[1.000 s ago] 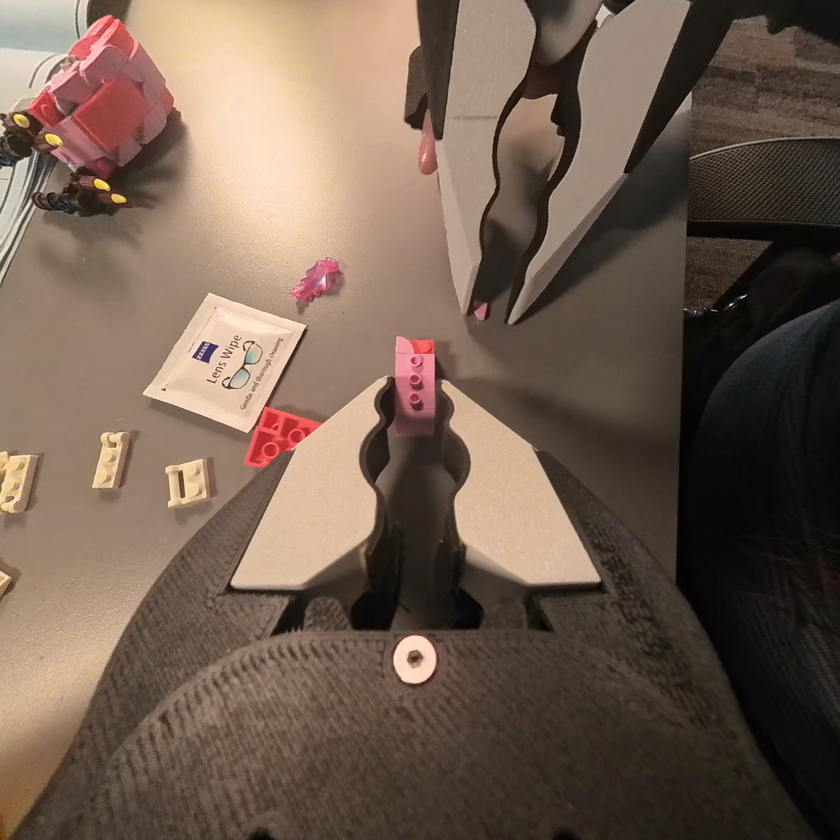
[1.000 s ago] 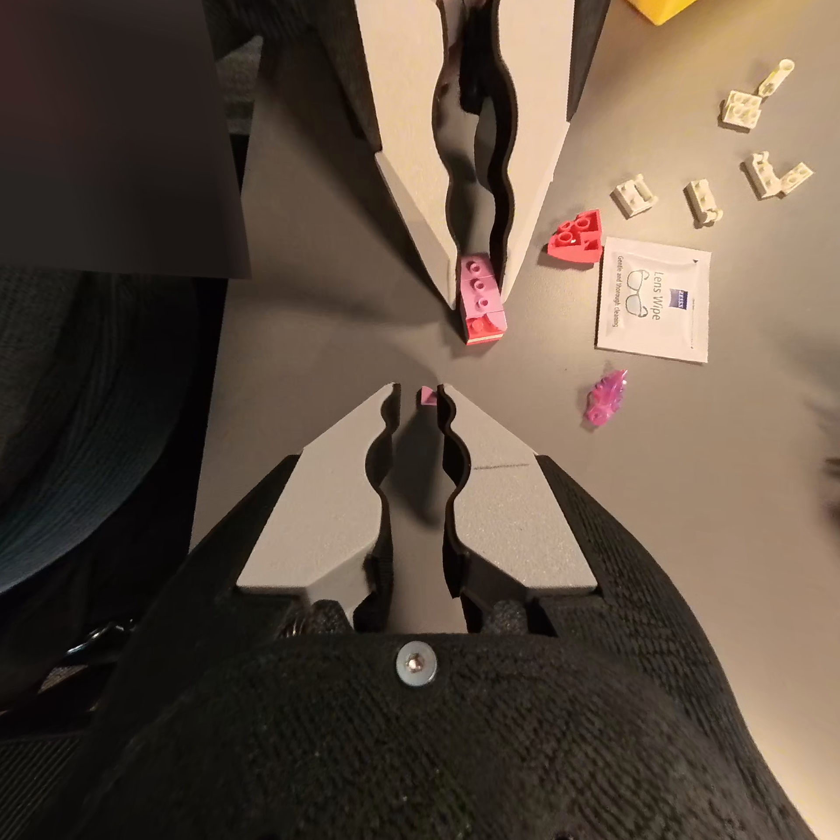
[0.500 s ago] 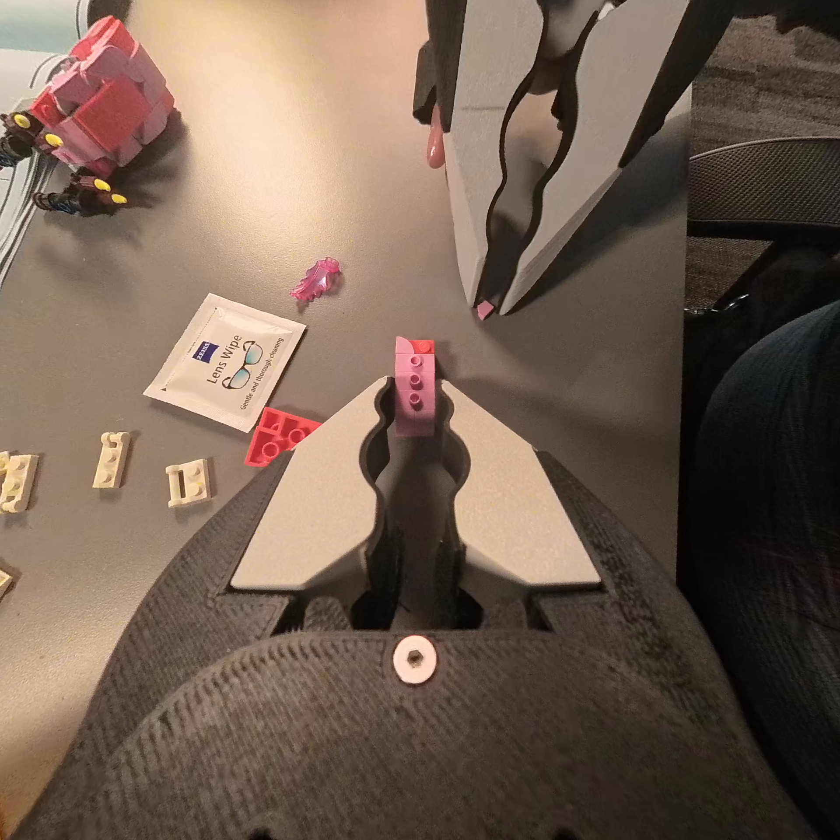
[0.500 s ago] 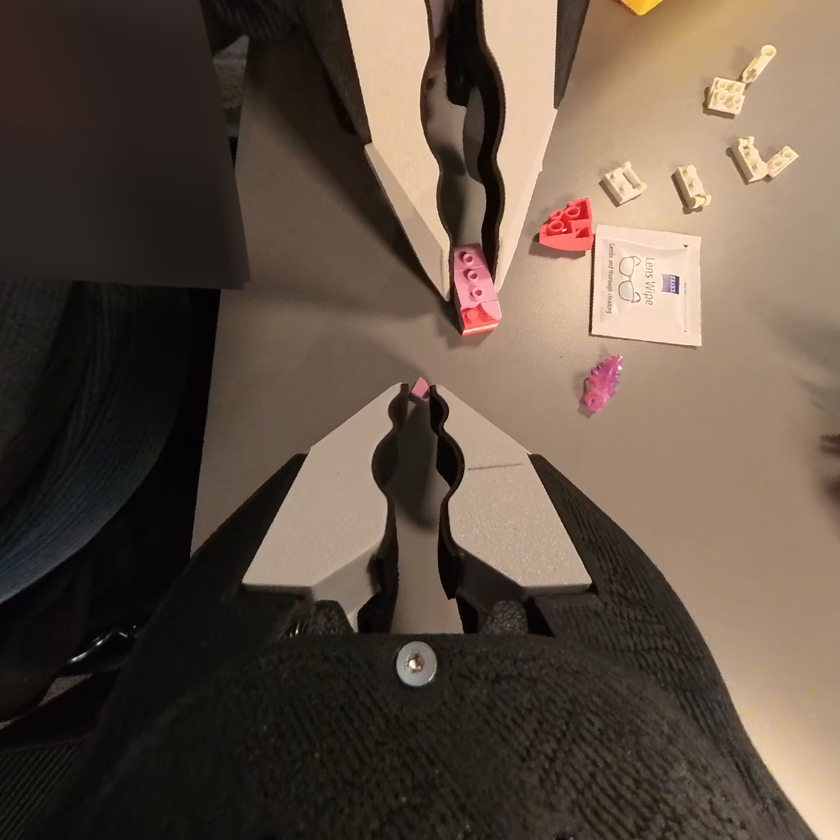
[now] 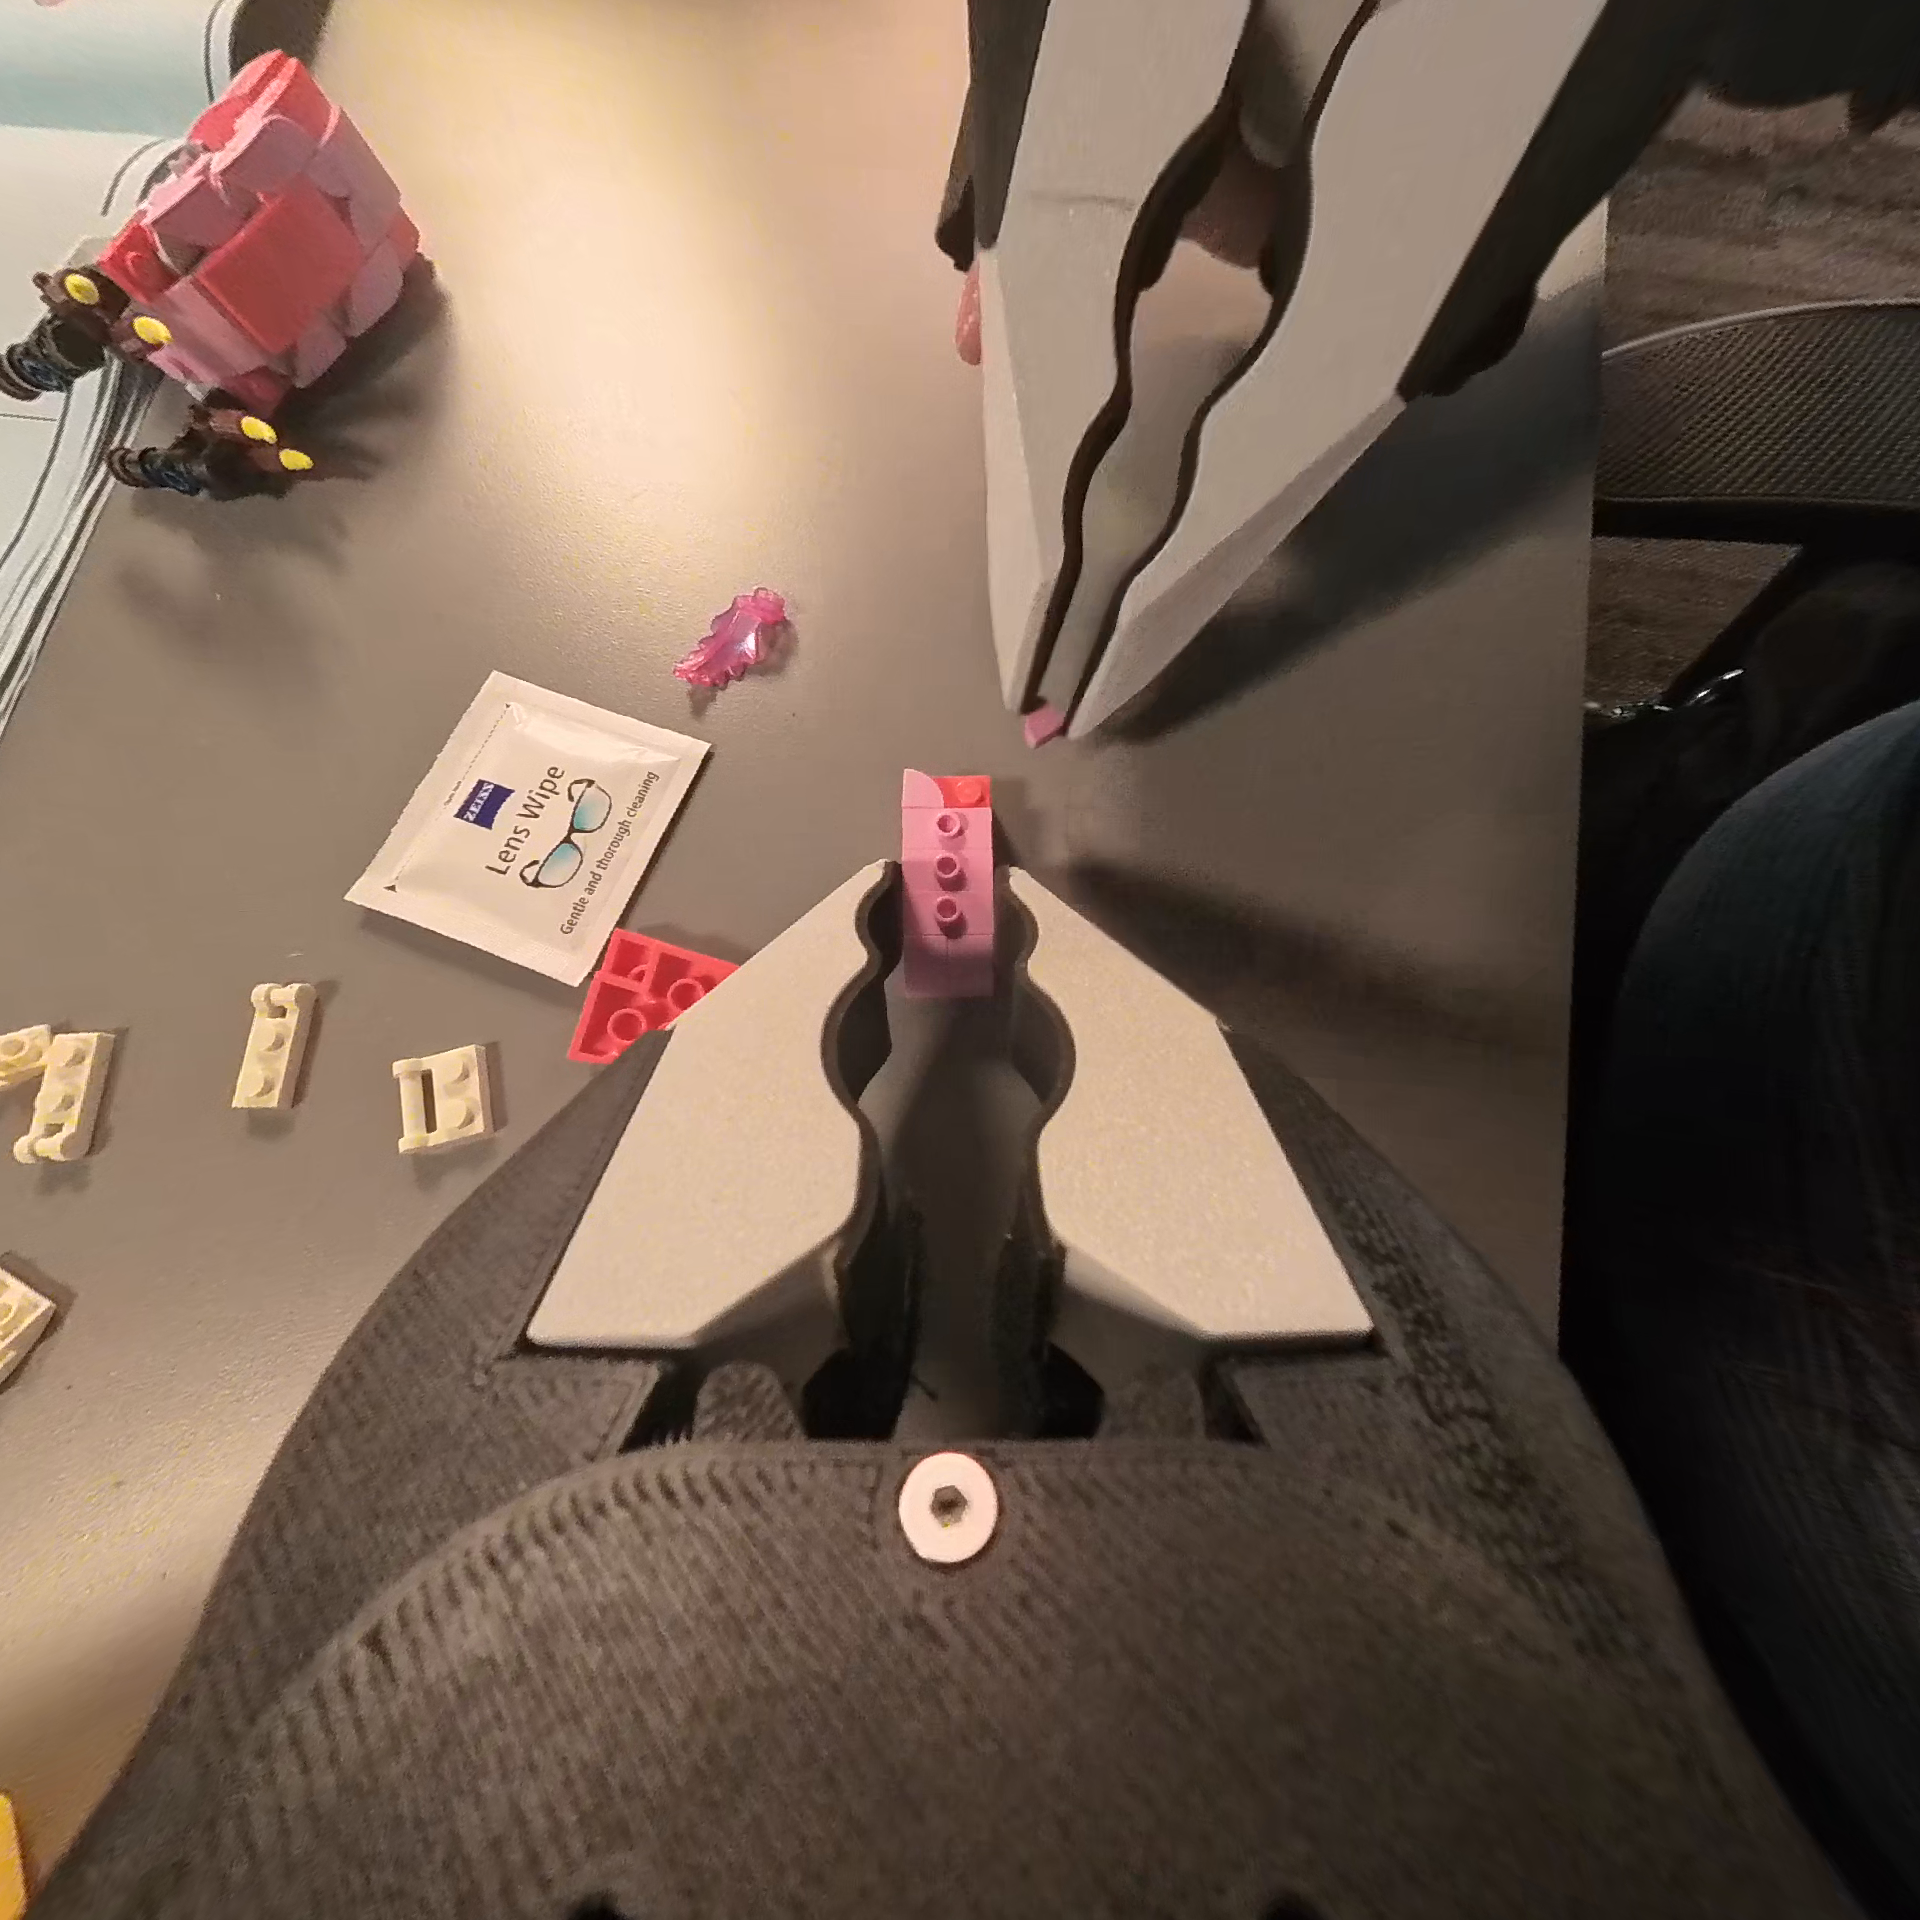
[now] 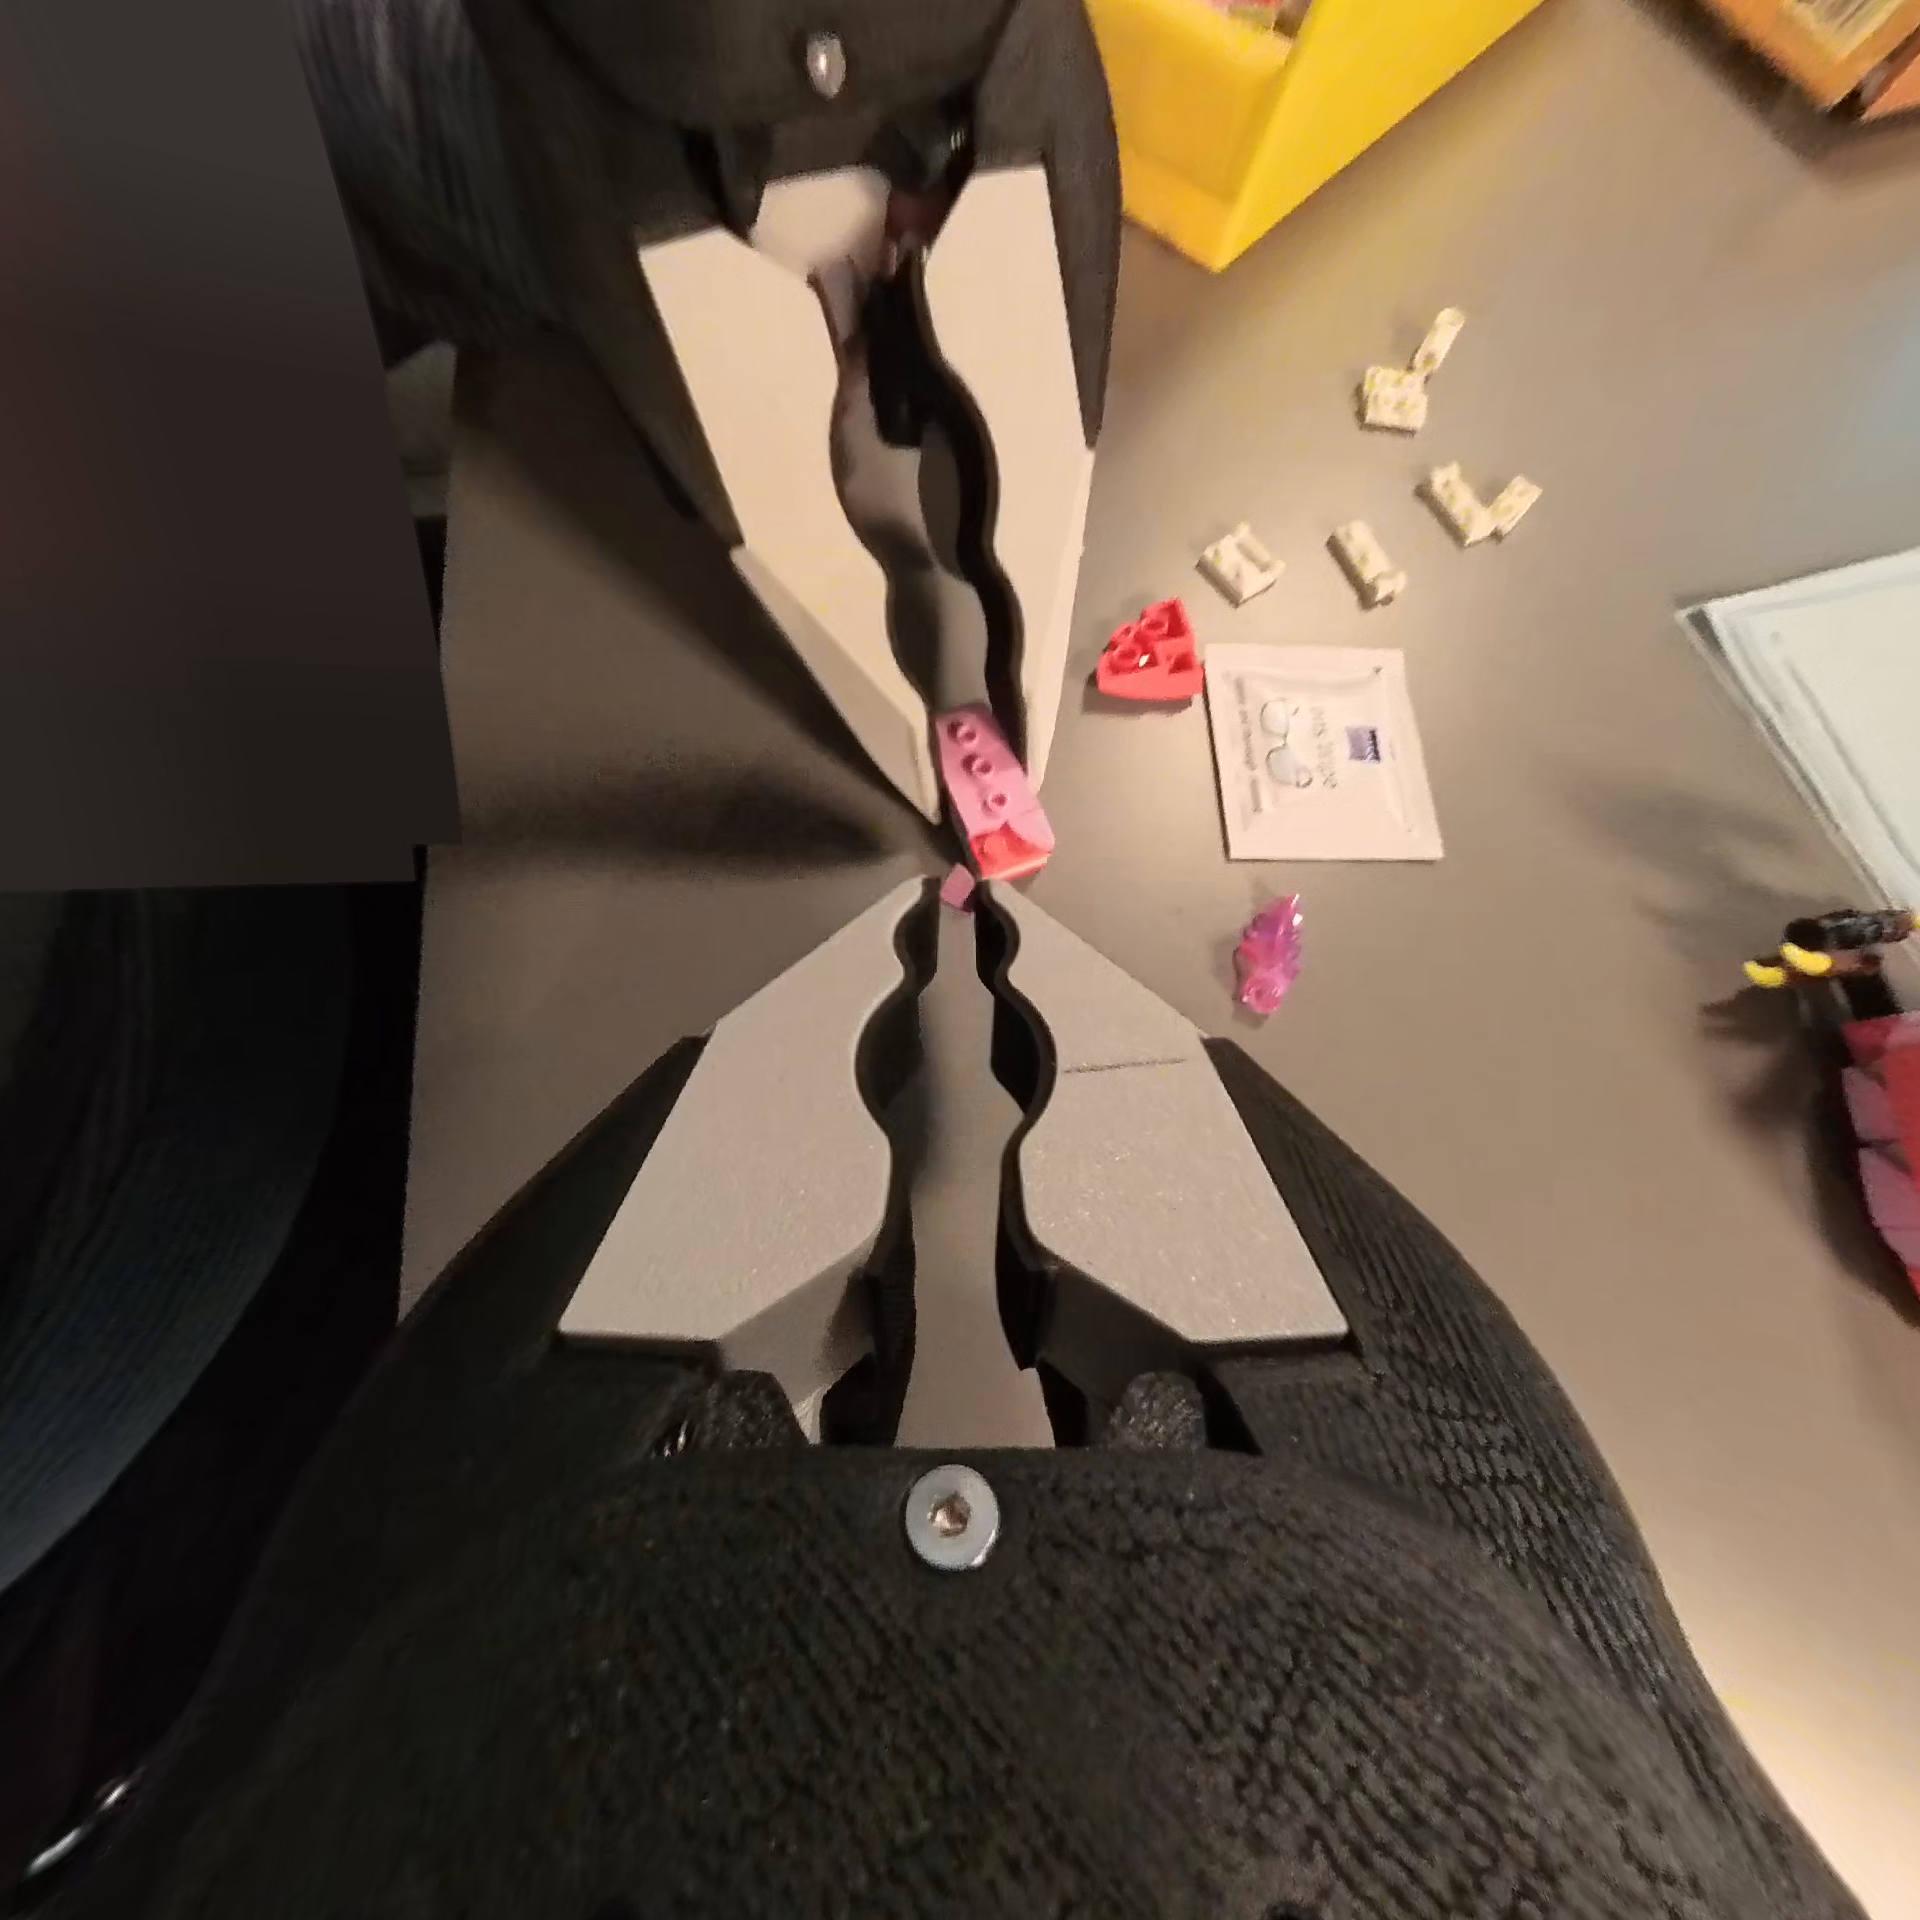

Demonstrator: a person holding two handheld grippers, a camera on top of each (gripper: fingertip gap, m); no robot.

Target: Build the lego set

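My left gripper is shut on a pink brick assembly with a red brick at its far end; it also shows in the right wrist view, held between the left gripper's fingertips. My right gripper is shut on a small pink piece at its fingertips, just short of the assembly's red end. In the left wrist view the right gripper comes down from above with the small pink piece at its tips, a little beyond the assembly.
On the grey table lie a white wipe sachet, a red wedge plate, a clear pink piece, several cream pieces and a red-pink block model. A yellow box stands at the back. The grippers are tip to tip, or close to it. The white wipe sachet is about 7 centimeters from my left fingertips. It is also in sight in the right wrist view.
My right gripper closed on the small pink piece, lifted it and moved it toward the assembly's red end. My left gripper stayed still with the assembly.
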